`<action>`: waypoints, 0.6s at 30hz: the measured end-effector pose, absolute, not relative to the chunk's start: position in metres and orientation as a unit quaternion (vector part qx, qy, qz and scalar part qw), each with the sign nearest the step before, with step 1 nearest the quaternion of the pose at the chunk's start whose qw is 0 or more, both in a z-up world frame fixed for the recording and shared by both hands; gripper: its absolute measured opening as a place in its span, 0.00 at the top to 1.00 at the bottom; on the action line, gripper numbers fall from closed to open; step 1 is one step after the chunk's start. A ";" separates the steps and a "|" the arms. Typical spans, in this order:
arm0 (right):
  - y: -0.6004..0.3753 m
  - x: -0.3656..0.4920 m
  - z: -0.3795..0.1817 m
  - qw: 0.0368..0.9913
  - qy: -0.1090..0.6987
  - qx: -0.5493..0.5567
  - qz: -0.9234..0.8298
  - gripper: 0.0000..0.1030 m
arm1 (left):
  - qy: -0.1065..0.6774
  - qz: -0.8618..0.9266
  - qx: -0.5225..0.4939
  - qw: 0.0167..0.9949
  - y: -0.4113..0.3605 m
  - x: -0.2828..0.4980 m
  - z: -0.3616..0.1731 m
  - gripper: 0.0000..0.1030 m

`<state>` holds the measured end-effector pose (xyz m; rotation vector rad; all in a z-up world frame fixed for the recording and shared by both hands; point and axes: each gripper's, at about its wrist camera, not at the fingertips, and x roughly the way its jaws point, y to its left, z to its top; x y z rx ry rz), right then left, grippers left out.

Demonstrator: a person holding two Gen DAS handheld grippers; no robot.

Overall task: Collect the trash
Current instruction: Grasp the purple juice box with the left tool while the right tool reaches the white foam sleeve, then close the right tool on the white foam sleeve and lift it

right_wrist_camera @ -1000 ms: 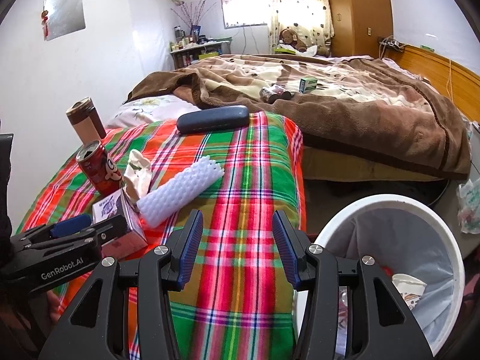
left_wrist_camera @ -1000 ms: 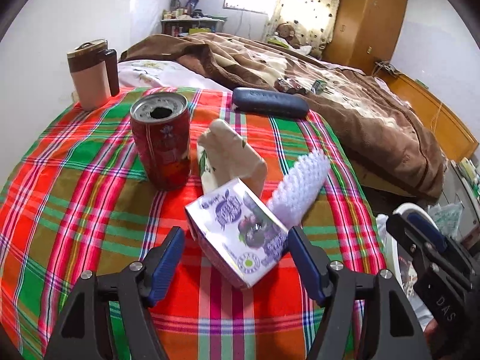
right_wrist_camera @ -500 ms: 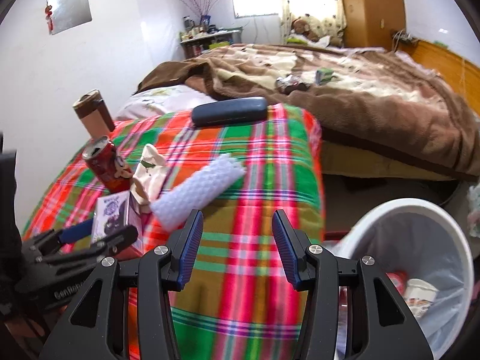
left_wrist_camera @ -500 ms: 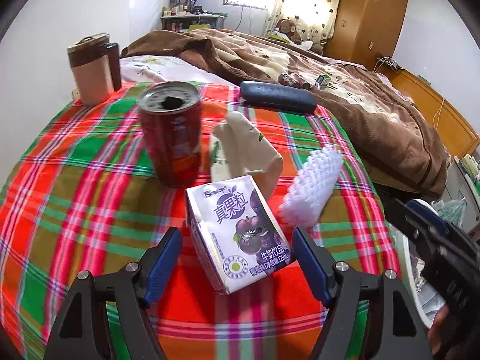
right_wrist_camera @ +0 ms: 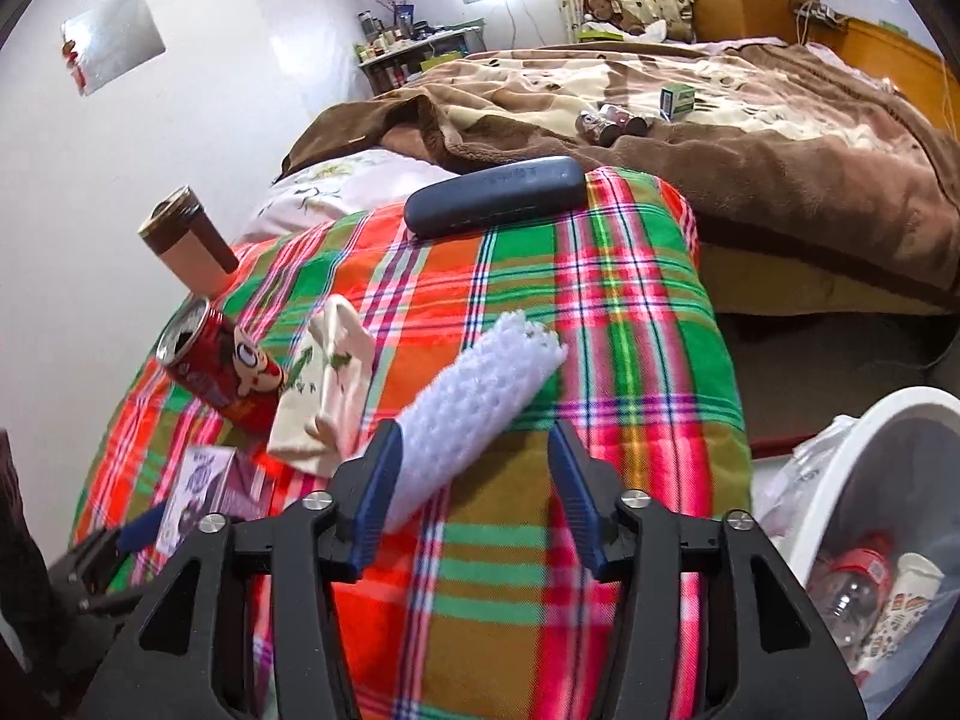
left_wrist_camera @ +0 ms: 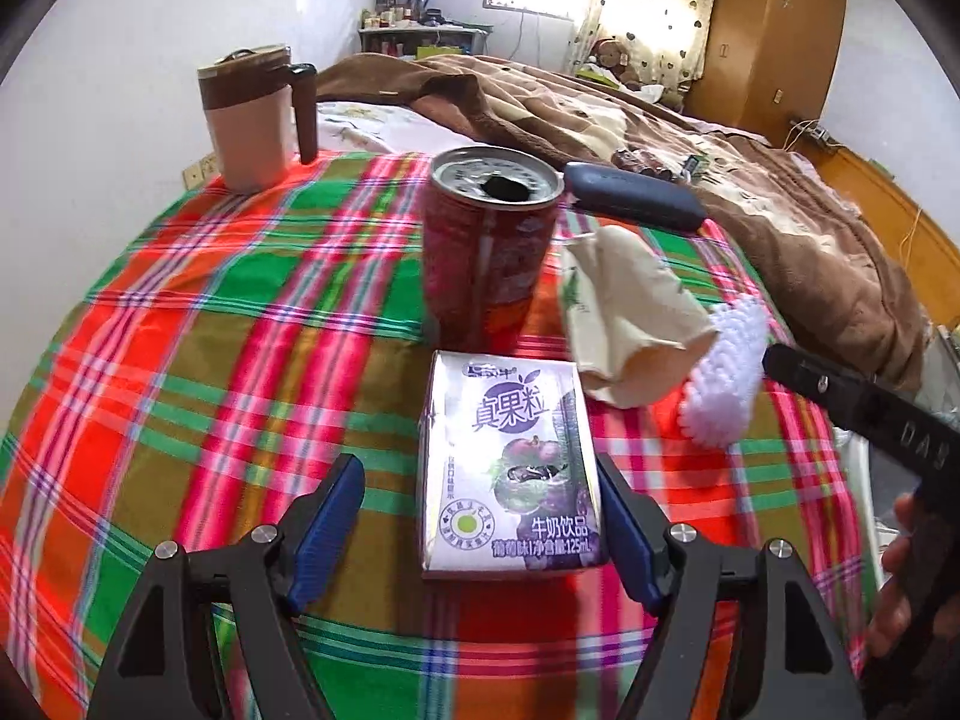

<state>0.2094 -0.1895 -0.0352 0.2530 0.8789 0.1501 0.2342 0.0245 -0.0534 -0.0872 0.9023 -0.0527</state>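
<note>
Left gripper point(left_wrist_camera: 480, 516) gapes around the milk carton point(left_wrist_camera: 510, 468), no grip; right gripper point(right_wrist_camera: 474, 480), just widened, straddles the foam sleeve's point(right_wrist_camera: 474, 396) end.

In front of me a plaid cloth point(left_wrist_camera: 210, 360) covers the table. Mug point(left_wrist_camera: 255, 117) upright at its far left corner, dark case point(right_wrist_camera: 495, 195) lying at the far edge. Behind, a bed with brown blanket point(right_wrist_camera: 750, 138); wardrobe point(left_wrist_camera: 774, 30) by the curtained window.
</note>
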 end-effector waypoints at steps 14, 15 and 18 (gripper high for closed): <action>-0.175 0.237 -0.052 0.876 0.453 0.152 0.068 0.44 | 0.426 -0.023 -0.067 0.902 0.045 0.238 -0.052 0.27; -0.173 0.239 -0.053 0.875 0.453 0.152 0.071 0.44 | 0.424 -0.022 -0.067 0.903 0.046 0.239 -0.051 0.27; -0.170 0.242 -0.057 0.872 0.459 0.152 0.073 0.44 | 0.429 -0.025 -0.072 0.900 0.048 0.241 -0.053 0.27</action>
